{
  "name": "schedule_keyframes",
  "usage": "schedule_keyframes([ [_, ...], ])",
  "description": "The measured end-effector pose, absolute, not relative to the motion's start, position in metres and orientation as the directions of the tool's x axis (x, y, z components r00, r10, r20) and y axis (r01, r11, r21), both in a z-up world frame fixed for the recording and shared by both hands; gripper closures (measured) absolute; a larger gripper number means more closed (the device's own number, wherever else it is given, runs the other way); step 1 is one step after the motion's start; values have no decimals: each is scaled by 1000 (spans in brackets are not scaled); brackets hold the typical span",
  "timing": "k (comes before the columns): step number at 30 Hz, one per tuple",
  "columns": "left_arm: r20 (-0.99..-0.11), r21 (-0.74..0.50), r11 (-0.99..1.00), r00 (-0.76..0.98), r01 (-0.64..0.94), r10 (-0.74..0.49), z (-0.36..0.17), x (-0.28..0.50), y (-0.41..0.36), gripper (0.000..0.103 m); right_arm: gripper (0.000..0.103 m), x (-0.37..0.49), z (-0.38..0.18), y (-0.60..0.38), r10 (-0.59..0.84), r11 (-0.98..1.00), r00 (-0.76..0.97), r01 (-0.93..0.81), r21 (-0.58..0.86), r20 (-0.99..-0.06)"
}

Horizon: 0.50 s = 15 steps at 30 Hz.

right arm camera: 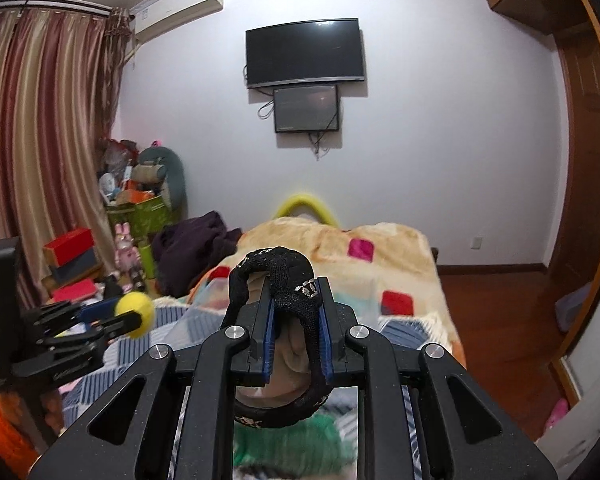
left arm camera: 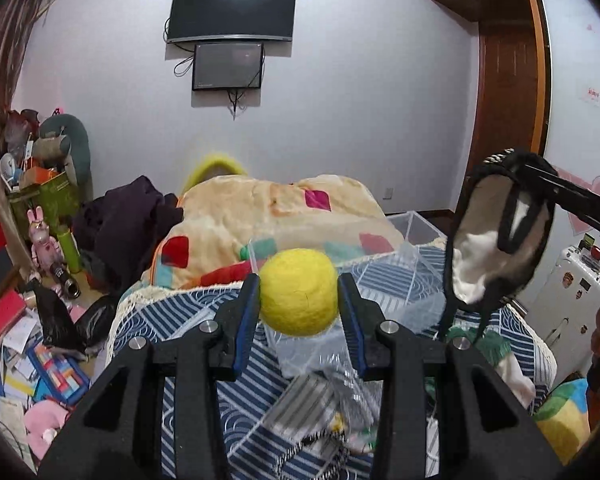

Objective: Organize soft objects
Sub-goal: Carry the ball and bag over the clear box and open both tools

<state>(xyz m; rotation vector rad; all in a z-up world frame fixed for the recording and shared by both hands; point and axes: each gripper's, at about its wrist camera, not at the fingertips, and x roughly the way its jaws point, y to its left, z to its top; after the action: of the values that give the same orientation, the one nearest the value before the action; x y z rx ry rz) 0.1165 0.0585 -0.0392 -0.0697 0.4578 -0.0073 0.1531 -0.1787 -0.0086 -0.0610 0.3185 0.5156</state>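
Left gripper [left arm camera: 299,294] sits centre frame, its blue-padded jaws closed against both sides of a yellow felt ball [left arm camera: 299,292] — a firm pinch, ball lifted clear above the bed. Just behind and below it lies a clear plastic box [left arm camera: 416,226], resting on the blue-and-white striped quilt [left arm camera: 188,312].

Over on the right edge of the left wrist view, the right gripper [right arm camera: 296,320] comes in from the side, jaws nearly shut on a black sleep mask [right arm camera: 290,280] with a pale lining. The mask hangs upright in the air, straps dangling; it may carry small beaded trim, though blur makes that hard to confirm.

In the upper middle of both views, a wall-mounted television [right arm camera: 306,52] hangs above a smaller screen [right arm camera: 306,109]. A patchwork fleece blanket [left arm camera: 276,208] covers the far bed.
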Motion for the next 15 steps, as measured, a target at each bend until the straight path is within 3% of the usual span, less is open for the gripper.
schedule_keyframes([
  [7,-491,-62,998,871,6,-36,-48,150,55,64,87,182,-17,-163,418,895,841,-445,1,-343],
  [15,-598,-48,999,800,14,-40,-75,191,50,64,87,215,-49,-147,375,900,800,-436,-23,-469],
])
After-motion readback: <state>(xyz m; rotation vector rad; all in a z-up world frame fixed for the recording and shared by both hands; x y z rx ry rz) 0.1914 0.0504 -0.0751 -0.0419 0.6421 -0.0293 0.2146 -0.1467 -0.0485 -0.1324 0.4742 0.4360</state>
